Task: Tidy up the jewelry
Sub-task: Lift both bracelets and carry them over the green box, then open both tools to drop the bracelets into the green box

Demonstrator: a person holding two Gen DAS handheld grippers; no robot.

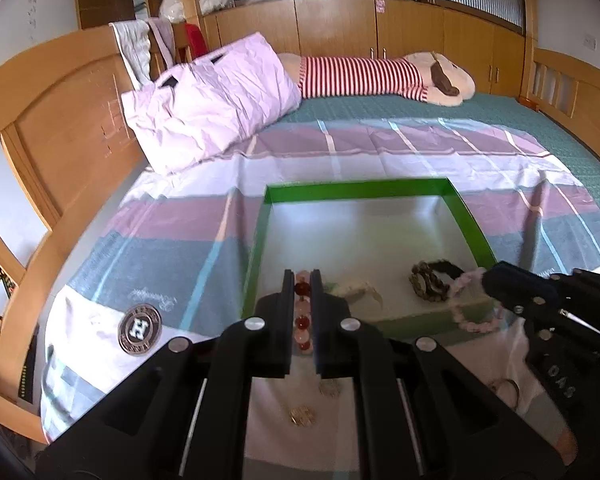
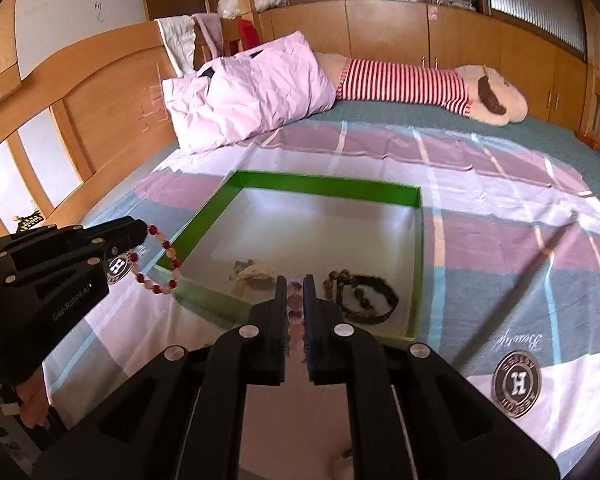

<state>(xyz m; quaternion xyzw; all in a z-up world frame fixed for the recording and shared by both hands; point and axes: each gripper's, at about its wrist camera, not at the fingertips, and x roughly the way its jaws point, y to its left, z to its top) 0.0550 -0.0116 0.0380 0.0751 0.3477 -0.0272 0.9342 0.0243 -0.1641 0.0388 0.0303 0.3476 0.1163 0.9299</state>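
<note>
Left gripper [image 1: 303, 276] clamped on red-and-pink bead bracelet [image 1: 303, 322], its loop hanging beyond the fingertips. Right gripper [image 2: 295, 280] clamped on pale pink bead bracelet [image 2: 295, 316]; both held just short of the green box [image 2: 324, 185].

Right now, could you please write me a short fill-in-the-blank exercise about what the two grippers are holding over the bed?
The left gripper is shut on a red and pink ____ bracelet.
The right gripper holds a pale ____ bracelet.
The open tray has ____ walls.

Missing words: bead; pink; green
</note>
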